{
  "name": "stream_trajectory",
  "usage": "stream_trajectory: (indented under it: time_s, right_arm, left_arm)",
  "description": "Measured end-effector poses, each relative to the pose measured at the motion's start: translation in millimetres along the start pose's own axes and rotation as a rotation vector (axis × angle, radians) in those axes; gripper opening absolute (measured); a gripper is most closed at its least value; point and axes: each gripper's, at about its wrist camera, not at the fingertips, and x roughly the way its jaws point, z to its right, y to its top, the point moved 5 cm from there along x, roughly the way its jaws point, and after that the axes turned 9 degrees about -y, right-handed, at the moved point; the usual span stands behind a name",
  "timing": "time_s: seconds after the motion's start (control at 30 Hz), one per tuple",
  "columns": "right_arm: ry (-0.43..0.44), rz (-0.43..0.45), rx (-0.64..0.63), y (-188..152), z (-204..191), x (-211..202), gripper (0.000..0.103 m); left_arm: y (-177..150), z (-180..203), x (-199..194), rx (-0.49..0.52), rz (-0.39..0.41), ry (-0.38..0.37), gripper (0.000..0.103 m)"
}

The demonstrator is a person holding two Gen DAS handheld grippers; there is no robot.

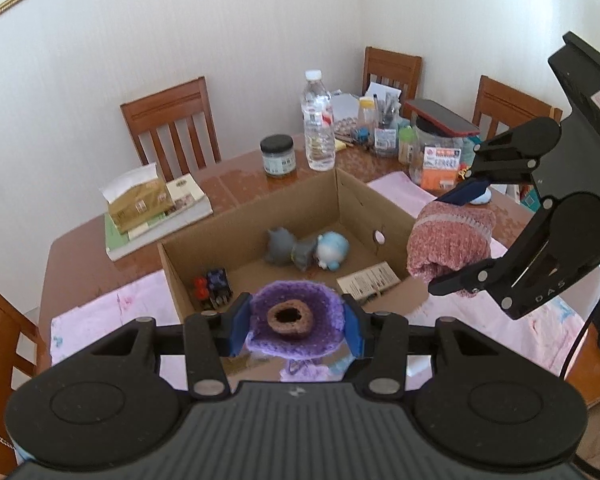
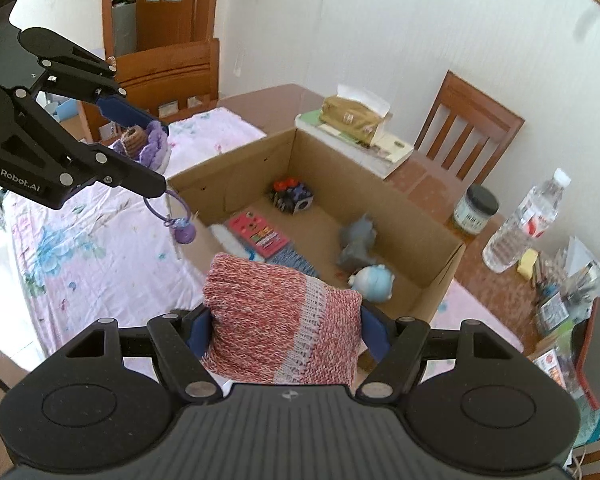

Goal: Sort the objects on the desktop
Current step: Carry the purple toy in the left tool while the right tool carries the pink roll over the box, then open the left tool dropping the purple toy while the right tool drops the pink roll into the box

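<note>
Left claw (image 1: 296, 330): pinches purple crochet piece (image 1: 296, 320), above the box (image 1: 256, 200) (probably for dropping in).
Right claw (image 2: 286, 330): clamps pink knit roll (image 2: 280, 320) sideways.

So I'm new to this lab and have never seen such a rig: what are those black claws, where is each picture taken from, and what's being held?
They are two-finger tools that a person carries, one per hand, each with a camera looking along its fingers. One picture is from the left tool, the other from the right.

The left hand-held gripper is shut on a purple crocheted piece. The right hand-held gripper is shut on a pink knitted piece.

Below sits an open cardboard box on a wooden table, holding a grey toy and a blue toy. Behind it stand a water bottle and a jar.
</note>
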Motion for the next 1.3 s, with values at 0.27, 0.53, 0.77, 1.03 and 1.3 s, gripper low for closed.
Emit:
stream_trajectory:
  time_s: [0.27,0.53,0.77,1.03,1.3]
  right_arm:
    - [-0.026,0.031,-0.006,17.3,11.1,4.0,0.077]
    - [-0.035,0.036,0.019,34.2,24.7,17.0,0.077]
    - [-0.035,0.015,0.025,38.5,28.2,33.8,0.077]
    - [-0.035,-0.006,0.036,37.6,31.4,48.4,0.077]
    - [-0.040,-0.026,0.043,38.3,36.9,60.2,0.077]
  left_arm:
    - [23.9,-11.0,-0.2,0.025,0.050,0.031,0.046]
    - [38.5,-28.0,16.1,0.023,0.064,0.052,0.046]
    - [37.8,-36.4,37.8,0.019,0.033,0.049,0.046]
    - [35.4,-47.2,57.7,0.013,-0.012,0.043,0.046]
    - [33.5,-54.3,70.1,0.022,-0.034,0.047,0.047]
